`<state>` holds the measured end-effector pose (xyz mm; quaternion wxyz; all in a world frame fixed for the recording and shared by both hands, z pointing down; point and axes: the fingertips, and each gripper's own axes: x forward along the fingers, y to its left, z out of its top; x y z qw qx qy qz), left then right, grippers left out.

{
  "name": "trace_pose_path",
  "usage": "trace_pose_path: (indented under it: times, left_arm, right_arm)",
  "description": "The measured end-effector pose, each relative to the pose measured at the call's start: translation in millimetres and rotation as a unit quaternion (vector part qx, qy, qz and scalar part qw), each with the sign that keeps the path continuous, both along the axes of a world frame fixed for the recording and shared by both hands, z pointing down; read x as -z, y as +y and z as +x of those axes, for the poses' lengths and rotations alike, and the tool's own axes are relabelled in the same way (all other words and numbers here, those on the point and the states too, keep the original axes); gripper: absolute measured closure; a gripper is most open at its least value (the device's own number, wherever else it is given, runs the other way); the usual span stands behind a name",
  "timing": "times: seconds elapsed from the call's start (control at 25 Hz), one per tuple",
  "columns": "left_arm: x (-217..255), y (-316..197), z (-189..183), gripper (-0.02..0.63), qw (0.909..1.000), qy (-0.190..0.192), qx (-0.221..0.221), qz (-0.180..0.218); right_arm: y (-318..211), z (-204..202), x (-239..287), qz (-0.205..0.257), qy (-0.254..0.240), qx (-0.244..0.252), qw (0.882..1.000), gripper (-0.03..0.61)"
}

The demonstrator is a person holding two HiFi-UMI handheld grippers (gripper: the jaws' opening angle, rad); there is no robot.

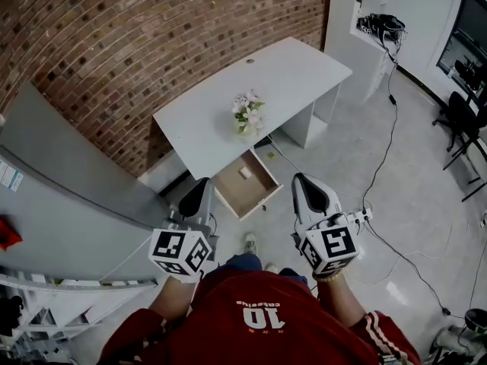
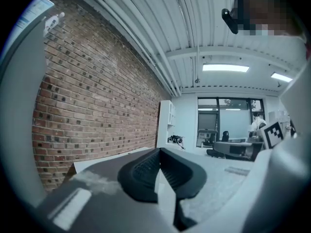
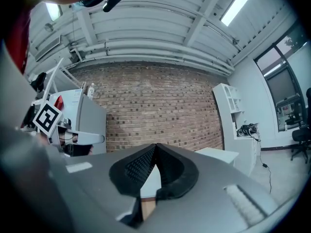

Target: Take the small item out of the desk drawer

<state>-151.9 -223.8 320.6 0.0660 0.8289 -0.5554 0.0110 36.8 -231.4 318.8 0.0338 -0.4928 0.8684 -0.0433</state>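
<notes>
Head view: the drawer (image 1: pixel 245 192) stands open at twelve o'clock from you, a small item (image 1: pixel 245 172) inside it. Your left gripper (image 1: pixel 202 184) and right gripper (image 1: pixel 300 179) both have jaws pressed together.

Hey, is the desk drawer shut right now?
No, the drawer stands pulled out from under the desk, with a small item lying inside it.

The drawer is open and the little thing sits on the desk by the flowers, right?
No. The drawer is open, but the little thing lies inside it, not on the desk by the flowers. The head view shows it.
</notes>
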Motion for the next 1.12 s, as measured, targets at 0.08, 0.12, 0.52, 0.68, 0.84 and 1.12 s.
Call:
trace_pose_path:
  times: [0.08, 0.12, 0.52, 0.68, 0.84, 1.12]
  left_arm:
    - [1.2, -4.6, 1.0, 0.609, 0.9999, -0.006, 0.005, 0.006]
    - [1.0, -6.6, 1.2, 0.609, 0.9999, -0.008, 0.006, 0.008]
    - [-10.1, -22.3, -0.4, 0.478, 1.0, 0.008, 0.001, 0.003]
    - [-25.2, -30.2, 4.1, 0.434, 1.0, 0.001, -0.003, -0.004]
    - [-44.1, -44.9, 9.2, 0.43, 0.9996, 0.01, -0.006, -0.025]
    - [-56.6, -85.4, 10.2, 0.43, 0.9995, 0.0, -0.012, -0.028]
  right_arm:
    - [-2.9, 0.6, -2.6, -0.004, -0.001, 0.002, 1.0, 0.577]
    - [-4.0, 0.6, -4.2, -0.006, -0.002, 0.003, 1.0, 0.577]
    - [-14.0, -4.1, -5.6, -0.004, 0.01, 0.005, 1.0, 0.576]
    - [-16.6, -2.6, -15.7, -0.016, 0.013, 0.002, 1.0, 0.576]
    - [-23.6, 5.5, -22.7, -0.025, 0.017, -0.008, 1.0, 0.575]
    - [-60.3, 8.9, -34.2, -0.038, 0.016, -0.024, 0.999, 0.577]
